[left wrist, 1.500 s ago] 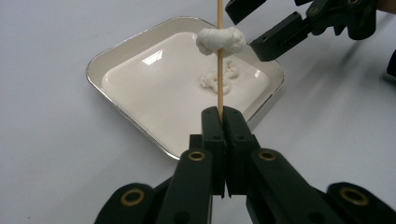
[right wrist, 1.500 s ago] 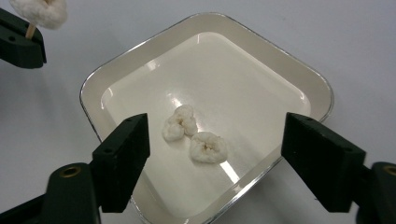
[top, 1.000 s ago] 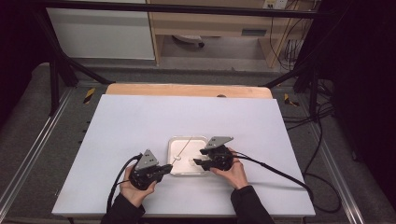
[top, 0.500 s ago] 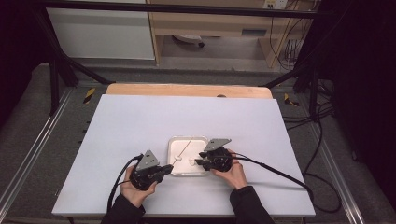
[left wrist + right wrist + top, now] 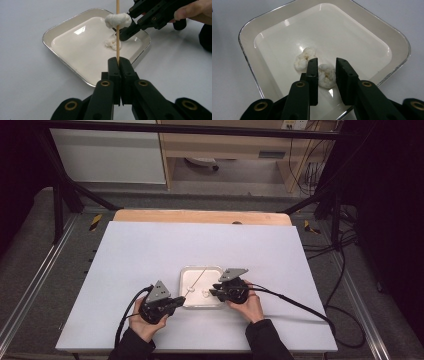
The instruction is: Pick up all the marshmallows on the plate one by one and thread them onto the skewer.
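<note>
My left gripper (image 5: 119,60) is shut on the lower end of a thin wooden skewer (image 5: 117,47) that rises over a shallow white tray (image 5: 62,27). A white puffy piece (image 5: 118,20) is threaded on the skewer. My right gripper (image 5: 326,62) is open and low in the tray, its jaws on either side of a second white piece (image 5: 326,75) with a small gap each side. A third piece (image 5: 305,58) lies just beyond it. In the high view the left gripper (image 5: 177,301) and the right gripper (image 5: 212,292) meet at the tray's (image 5: 186,270) near side.
The tray sits near the front middle of a white table (image 5: 150,250) with a wooden strip (image 5: 200,216) along its far edge. Cables (image 5: 295,301) trail from both grippers toward the front and right. Dark frame posts stand around the table.
The right gripper has shifted very slightly at the tray. The left gripper and its skewer stay put.
</note>
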The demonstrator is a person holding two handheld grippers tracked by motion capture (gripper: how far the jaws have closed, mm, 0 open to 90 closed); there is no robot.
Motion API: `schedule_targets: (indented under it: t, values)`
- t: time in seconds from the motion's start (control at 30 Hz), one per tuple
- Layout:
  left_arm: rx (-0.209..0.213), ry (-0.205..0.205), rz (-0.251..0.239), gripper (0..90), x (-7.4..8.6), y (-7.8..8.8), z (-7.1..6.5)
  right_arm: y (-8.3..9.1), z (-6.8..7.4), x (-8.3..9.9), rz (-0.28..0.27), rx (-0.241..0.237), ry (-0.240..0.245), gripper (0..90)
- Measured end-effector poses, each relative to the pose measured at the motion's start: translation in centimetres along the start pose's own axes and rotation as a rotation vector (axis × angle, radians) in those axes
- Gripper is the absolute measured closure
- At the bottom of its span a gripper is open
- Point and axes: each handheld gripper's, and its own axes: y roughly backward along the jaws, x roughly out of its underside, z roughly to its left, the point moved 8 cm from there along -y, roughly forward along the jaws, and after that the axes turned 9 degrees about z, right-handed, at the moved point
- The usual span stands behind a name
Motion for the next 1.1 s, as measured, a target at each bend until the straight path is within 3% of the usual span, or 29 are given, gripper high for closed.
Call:
schedule_targets:
  t: [0.33,0.7,1.1]
  values:
    - [0.001,-0.002,-0.006,88.5,0.0,0.0,-0.1,0.6,0.1,-0.3,-0.013,-0.028,-0.038,75.0]
    - [0.005,-0.009,-0.008,88.4,-0.1,0.1,-0.2,3.3,-0.5,-1.2,-0.1,-0.086,-0.119,75.5]
    - [0.019,-0.027,-0.018,88.5,-0.1,0.1,-0.7,6.1,-0.7,-2.1,-0.207,-0.199,-0.212,75.9]
